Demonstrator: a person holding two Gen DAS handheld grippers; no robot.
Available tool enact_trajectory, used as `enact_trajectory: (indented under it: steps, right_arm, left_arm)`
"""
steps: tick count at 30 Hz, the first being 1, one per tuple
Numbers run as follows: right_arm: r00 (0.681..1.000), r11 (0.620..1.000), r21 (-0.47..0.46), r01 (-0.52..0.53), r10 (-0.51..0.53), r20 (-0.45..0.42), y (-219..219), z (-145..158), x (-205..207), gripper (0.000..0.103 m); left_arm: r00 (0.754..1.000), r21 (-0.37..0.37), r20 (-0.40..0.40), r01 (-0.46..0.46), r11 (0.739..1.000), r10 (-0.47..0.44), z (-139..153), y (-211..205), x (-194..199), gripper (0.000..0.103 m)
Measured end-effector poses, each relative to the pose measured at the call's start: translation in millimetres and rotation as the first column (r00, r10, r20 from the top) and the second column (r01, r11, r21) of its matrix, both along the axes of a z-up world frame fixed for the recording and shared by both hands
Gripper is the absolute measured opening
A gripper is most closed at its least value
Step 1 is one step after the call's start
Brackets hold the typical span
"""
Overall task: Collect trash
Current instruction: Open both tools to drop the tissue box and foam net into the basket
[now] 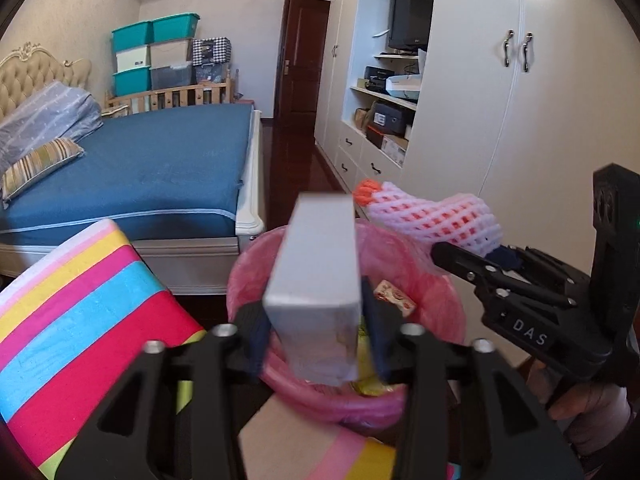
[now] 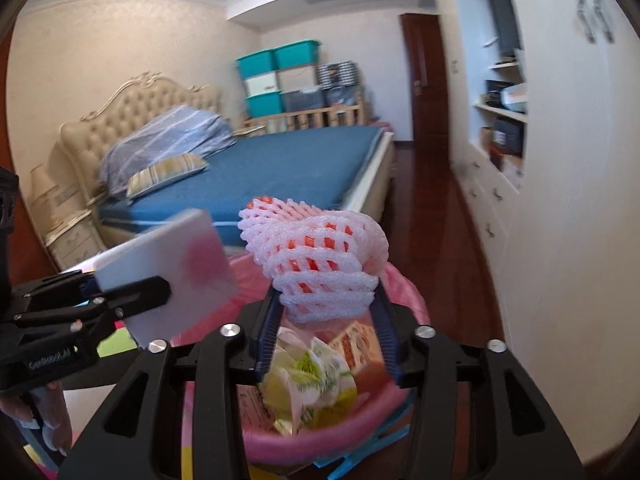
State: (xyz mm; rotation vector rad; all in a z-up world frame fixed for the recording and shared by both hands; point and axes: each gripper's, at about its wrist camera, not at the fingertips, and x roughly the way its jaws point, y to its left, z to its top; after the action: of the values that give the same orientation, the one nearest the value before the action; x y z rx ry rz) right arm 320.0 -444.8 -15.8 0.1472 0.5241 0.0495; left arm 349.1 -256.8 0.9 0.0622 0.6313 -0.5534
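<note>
Two pieces of trash hang over the pink-lined bin at once, so I must let each one fall cleanly inside. From the left wrist view, my left gripper has its jaws parted around the grey box; a gap shows on each side, so I judge the pads do not press it, and the box stands tilted above the bin's mouth. I should keep this hand level over the middle, not near the striped cloth. From the right wrist view, my right gripper is also open, with the white foam fruit net resting loosely between the fingers above the wrappers already inside. Because the net is light, I think it may cling to a pad, so I would open wider and shake gently.
</note>
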Motion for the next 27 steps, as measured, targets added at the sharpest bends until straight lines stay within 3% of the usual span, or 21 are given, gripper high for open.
enact_trajectory:
  steps: [1,2,9,14,18,20,25,27]
  right_arm:
    - [1.0,1.0,-0.016,0.004,-0.004,0.006,-2,-1,5,0.063]
    - [1.0,1.0,-0.013,0.003,-0.003,0.013,-6,-2,9,0.064]
    - [0.998,0.999,0.047,0.018,-0.021,0.061,-21,3,-22,0.064]
    - [0.994,0.998,0.057,0.027,-0.033,0.1,-16,11,-68,0.064]
    - [0.991,0.999,0.025,0.034,-0.037,0.126,-4,18,-107,0.065]
    - [0.989,0.999,0.011,0.044,-0.045,0.139,0,23,-123,0.072]
    - [0.983,0.998,-0.012,0.059,-0.056,0.173,12,30,-163,0.084]
    - [0.985,0.998,-0.043,0.052,-0.044,0.165,22,28,-176,0.084]
  left_arm:
    - [1.0,-0.013,0.006,-0.018,1.0,0.018,-2,3,1,0.069]
    - [0.999,-0.02,0.013,-0.029,0.999,0.029,-3,11,-2,0.077]
    - [0.992,0.014,0.083,-0.096,0.995,0.094,-10,47,-25,0.093]
    - [0.977,-0.011,0.137,-0.162,0.987,0.162,-3,76,-53,0.098]
    - [0.963,0.019,0.209,-0.181,0.983,0.173,7,87,-87,0.098]
    - [0.959,0.039,0.232,-0.179,0.983,0.165,9,89,-107,0.098]
    - [0.959,0.056,0.222,-0.192,0.98,0.175,10,96,-140,0.098]
    - [0.967,0.039,0.201,-0.169,0.985,0.158,8,99,-150,0.098]
